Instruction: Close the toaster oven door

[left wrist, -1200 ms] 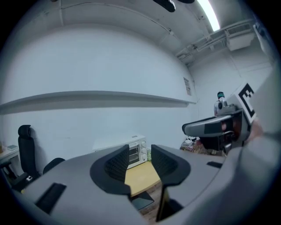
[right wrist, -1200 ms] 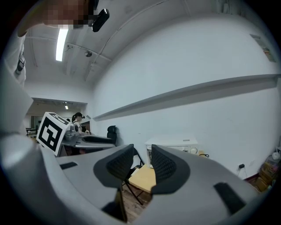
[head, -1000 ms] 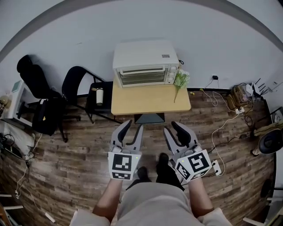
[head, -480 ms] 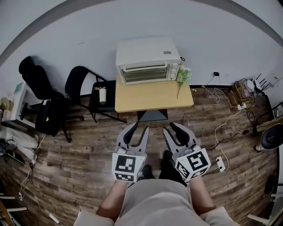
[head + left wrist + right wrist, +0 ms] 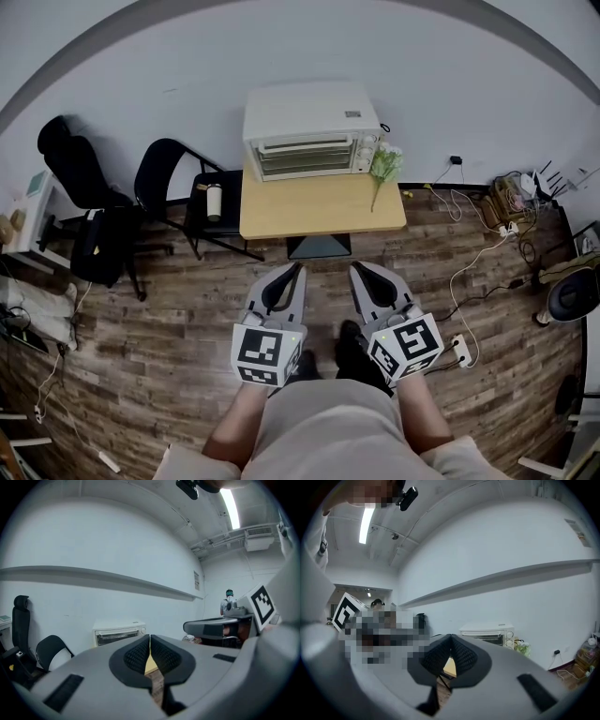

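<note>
A white toaster oven (image 5: 312, 131) stands at the back of a small wooden table (image 5: 319, 214) against the wall; its glass front looks upright. It also shows far off in the left gripper view (image 5: 118, 632) and the right gripper view (image 5: 487, 633). My left gripper (image 5: 298, 269) (image 5: 150, 637) and right gripper (image 5: 356, 267) (image 5: 450, 636) hover side by side over the floor, well short of the table. Both have just been closing and are now shut, with nothing between the jaws.
A sprig of green flowers (image 5: 384, 167) lies at the table's right rear. Left of the table is a black folding chair (image 5: 173, 183) with a bottle (image 5: 213, 202) on its seat, and an office chair (image 5: 80, 192) beyond. Cables and a power strip (image 5: 461, 349) lie on the floor at right.
Both grippers' jaws stood open in the earlier frames and are now closed together. The hands have stayed in about the same place.
</note>
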Action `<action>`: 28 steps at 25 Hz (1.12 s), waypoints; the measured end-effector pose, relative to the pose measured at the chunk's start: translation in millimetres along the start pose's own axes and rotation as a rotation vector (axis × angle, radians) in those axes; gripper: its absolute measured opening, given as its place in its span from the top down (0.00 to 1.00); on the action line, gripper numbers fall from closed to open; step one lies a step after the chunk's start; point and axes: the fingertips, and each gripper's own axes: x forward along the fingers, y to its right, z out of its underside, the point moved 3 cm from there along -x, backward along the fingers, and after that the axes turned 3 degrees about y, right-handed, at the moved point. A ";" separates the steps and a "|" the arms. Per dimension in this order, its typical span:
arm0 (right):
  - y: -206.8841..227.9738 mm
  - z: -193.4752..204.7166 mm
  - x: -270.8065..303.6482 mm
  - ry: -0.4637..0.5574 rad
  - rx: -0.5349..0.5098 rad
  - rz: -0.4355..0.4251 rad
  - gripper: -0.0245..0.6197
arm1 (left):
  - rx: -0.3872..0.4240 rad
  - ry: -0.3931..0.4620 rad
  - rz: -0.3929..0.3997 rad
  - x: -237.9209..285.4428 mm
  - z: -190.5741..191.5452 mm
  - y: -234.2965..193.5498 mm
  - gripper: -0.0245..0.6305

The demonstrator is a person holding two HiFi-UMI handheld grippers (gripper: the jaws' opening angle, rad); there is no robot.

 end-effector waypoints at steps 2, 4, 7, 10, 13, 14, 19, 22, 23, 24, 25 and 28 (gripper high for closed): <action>0.5 -0.2 1.6 0.000 -0.001 0.005 0.96 | 0.000 -0.003 0.007 0.7 0.9 -0.8 0.95; 0.5 -0.4 2.9 -0.001 -0.004 0.013 0.96 | -0.002 -0.003 0.012 0.9 1.0 -2.6 0.95; -1.8 -1.4 4.6 -0.005 -0.010 0.019 0.96 | -0.006 -0.001 0.013 0.2 0.5 -6.1 0.95; -6.5 -0.2 4.7 -0.012 -0.025 0.019 0.96 | -0.010 0.001 0.016 -2.4 0.7 -7.2 0.95; -9.8 2.1 4.7 -0.015 -0.040 0.019 0.96 | -0.014 0.004 0.023 -4.7 0.2 -7.2 0.95; -11.0 2.5 5.0 -0.016 -0.040 0.019 0.96 | -0.016 0.004 0.025 -5.3 0.1 -7.8 0.95; -17.8 3.9 4.4 -0.024 -0.038 0.021 0.96 | -0.017 0.001 0.032 -10.8 1.9 -10.6 0.95; -20.3 3.5 6.1 -0.031 -0.041 0.026 0.96 | -0.012 -0.004 0.040 -11.9 4.3 -11.6 0.95; -20.8 3.8 7.0 -0.031 -0.041 0.026 0.96 | -0.012 -0.005 0.041 -11.8 4.7 -12.3 0.95; -21.0 4.2 7.8 -0.029 -0.041 0.024 0.96 | -0.014 -0.005 0.042 -11.7 4.7 -13.0 0.95; -21.1 4.6 8.5 -0.026 -0.041 0.023 0.96 | -0.016 -0.005 0.041 -11.7 4.5 -13.7 0.95; -21.9 1.4 10.5 -0.021 -0.047 0.023 0.96 | -0.016 -0.007 0.038 -11.3 3.1 -15.3 0.95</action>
